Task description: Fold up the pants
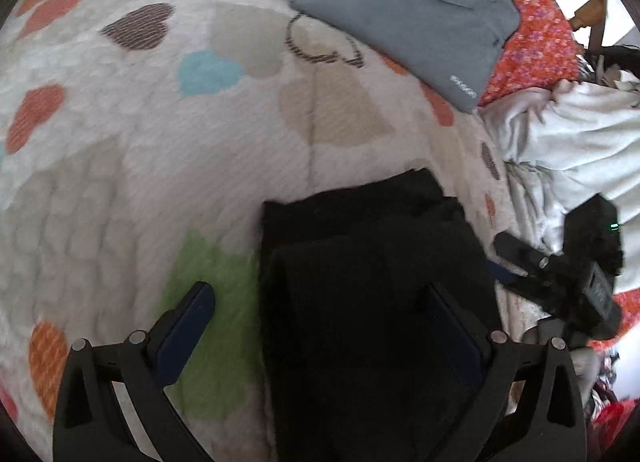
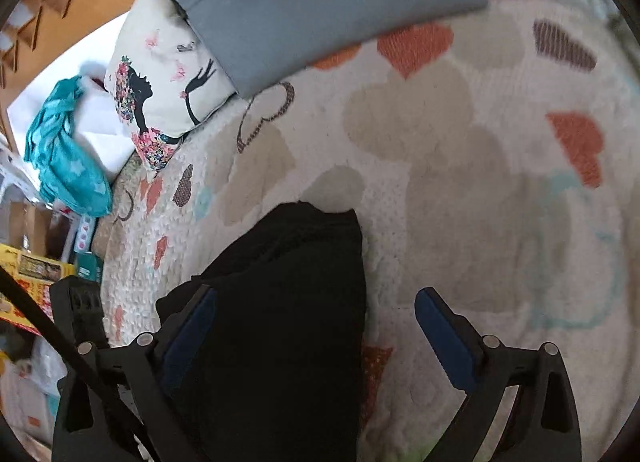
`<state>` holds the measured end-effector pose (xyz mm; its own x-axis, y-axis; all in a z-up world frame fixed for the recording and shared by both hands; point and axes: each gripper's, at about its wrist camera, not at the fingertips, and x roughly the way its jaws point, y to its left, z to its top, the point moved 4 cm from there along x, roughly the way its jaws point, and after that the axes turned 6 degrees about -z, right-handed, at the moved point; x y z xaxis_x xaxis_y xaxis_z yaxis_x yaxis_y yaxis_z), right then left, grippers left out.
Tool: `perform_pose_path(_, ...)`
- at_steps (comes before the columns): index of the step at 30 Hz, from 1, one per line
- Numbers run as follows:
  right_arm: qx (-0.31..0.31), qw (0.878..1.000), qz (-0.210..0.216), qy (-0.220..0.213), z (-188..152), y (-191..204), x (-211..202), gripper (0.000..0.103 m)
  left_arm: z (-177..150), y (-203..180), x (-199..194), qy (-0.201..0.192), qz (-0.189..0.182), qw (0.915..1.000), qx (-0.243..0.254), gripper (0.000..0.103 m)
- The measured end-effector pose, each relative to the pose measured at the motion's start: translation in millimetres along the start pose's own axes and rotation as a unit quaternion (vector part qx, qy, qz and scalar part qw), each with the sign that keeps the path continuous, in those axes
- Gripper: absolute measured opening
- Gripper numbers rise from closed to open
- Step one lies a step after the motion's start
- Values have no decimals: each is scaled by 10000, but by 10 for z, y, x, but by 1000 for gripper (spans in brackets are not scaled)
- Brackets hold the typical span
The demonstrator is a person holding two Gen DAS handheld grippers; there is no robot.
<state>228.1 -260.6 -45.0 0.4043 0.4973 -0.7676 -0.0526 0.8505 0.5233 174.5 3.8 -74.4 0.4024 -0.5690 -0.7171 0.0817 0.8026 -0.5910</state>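
Observation:
The black pants [image 1: 360, 262] lie folded in a thick stack on a quilt with heart prints [image 1: 160, 141]. My left gripper [image 1: 318, 292] hovers open over the stack's left edge; one finger is above the quilt's green heart and the other above the black cloth. In the right wrist view the pants [image 2: 288, 302] fill the lower middle, and my right gripper [image 2: 316, 296] is open across their right edge. Its left finger is over the cloth, its right finger over the bare quilt [image 2: 460, 181]. The right gripper's body [image 1: 568, 278] shows beside the pants in the left wrist view.
A grey padded sleeve [image 1: 404, 5] lies at the far side of the bed, partly on a printed pillow [image 2: 160, 93]. A crumpled pale garment [image 1: 580, 133] lies to the right, on red floral fabric [image 1: 532, 33]. A teal cloth [image 2: 64, 149] and boxes sit beyond the bed's left edge.

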Motion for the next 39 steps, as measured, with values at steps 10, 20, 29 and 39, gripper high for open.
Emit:
perform_pose_path(10, -403, 9979, 460, 212, -75, 228, 173, 44, 108, -197, 3, 98, -314, 9994, -65, 48)
perform_pose_path(20, -693, 9935, 675, -599, 124, 675, -301, 25, 468, -305, -168, -267, -705, 9963, -407, 43)
perform_pose_path(29, -456, 9973, 44, -572, 492, 422, 141, 35, 792, 70, 206, -249, -130, 9970, -716, 55)
perform_pose_path(39, -524, 9923, -340, -1067, 620, 400, -73, 57, 997, 20, -401, -1103, -844, 9857, -952, 57)
